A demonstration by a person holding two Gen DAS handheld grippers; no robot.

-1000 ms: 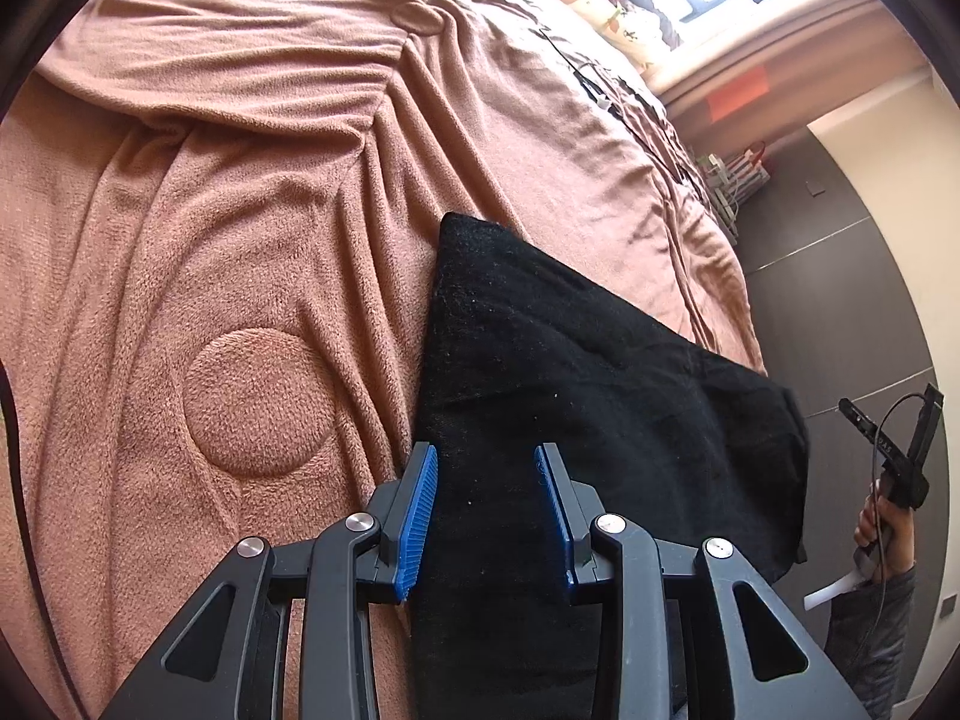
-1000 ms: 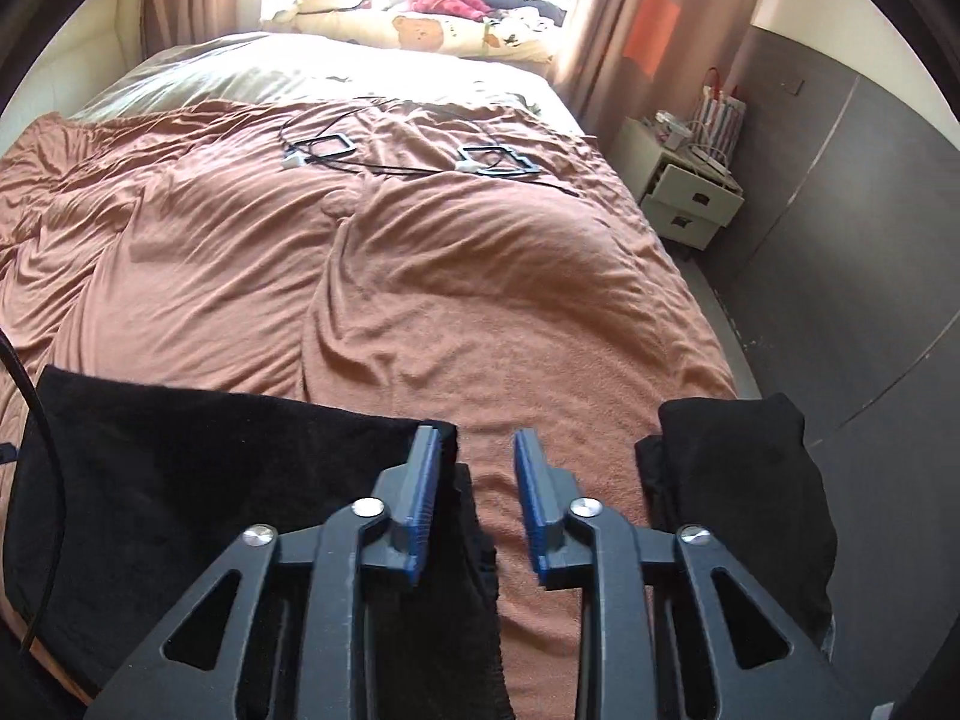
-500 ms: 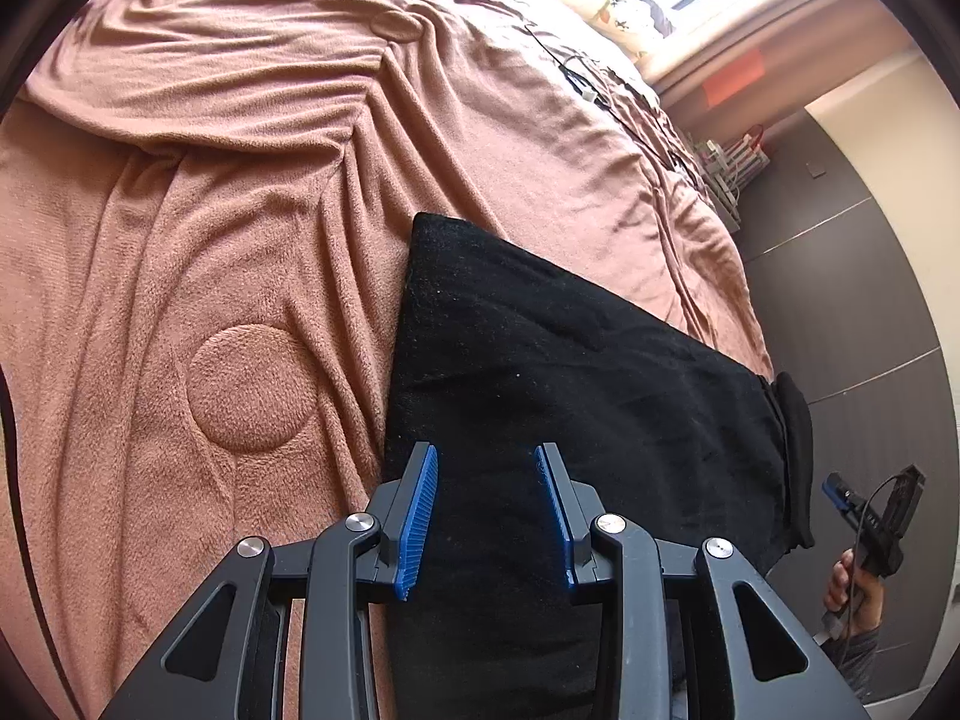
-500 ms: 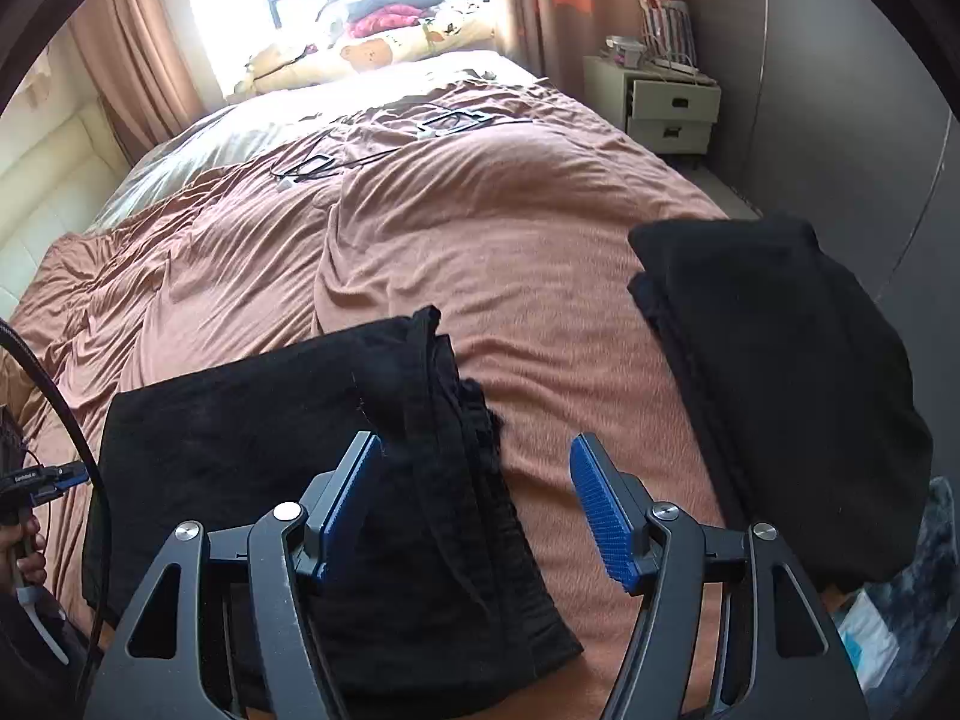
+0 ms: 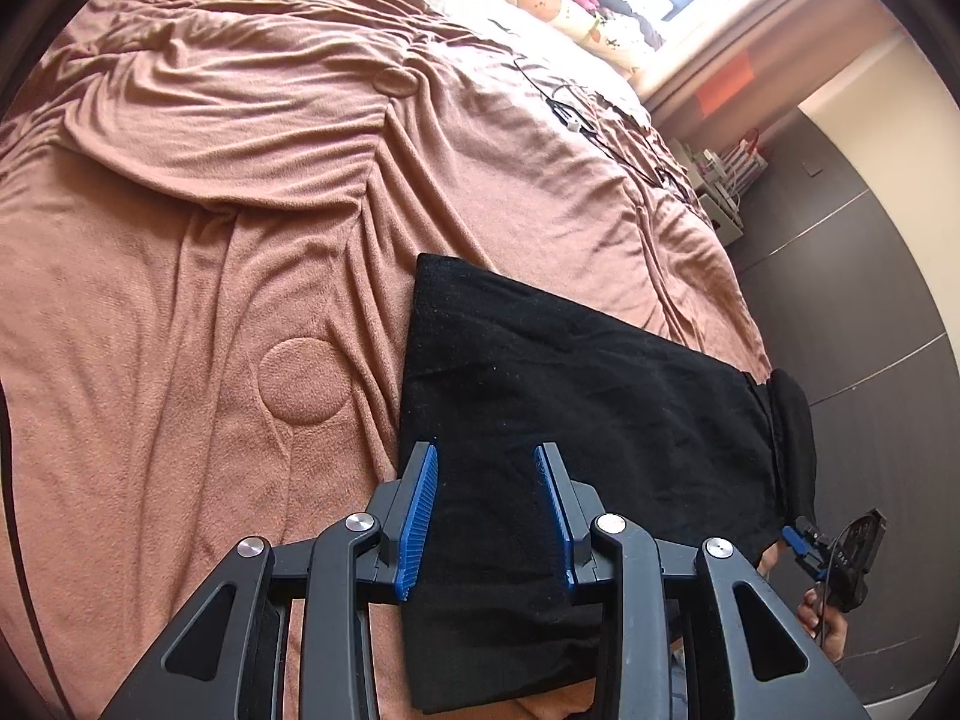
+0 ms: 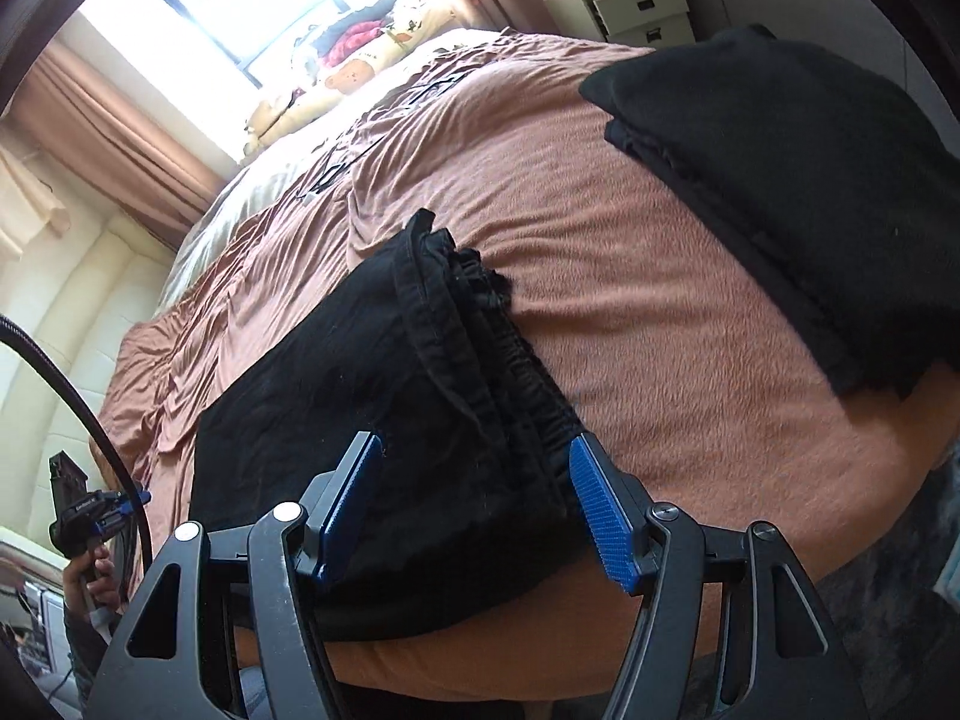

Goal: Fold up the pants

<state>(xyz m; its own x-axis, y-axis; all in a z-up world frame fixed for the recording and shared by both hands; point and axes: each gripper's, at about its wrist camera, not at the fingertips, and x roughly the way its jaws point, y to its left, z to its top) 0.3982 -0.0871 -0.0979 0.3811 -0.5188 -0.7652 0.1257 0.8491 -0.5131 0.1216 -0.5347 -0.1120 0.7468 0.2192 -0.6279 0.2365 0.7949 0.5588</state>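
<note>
Left wrist view: angled steeply down along its two blue-padded fingers, close above the flat black fabric pants (image 5: 576,420) on the brown fleece blanket (image 5: 210,276); sunlit window at upper right. Right wrist view: lower, shallower tilt, at the bed's near edge, close over the same pants (image 6: 372,396), window at upper left. Shared: pants, blanket, window end.

Daylight from blown-out window (image 6: 252,6); fisheye bending, dark vignette corners; black cloth detail lost.
</note>
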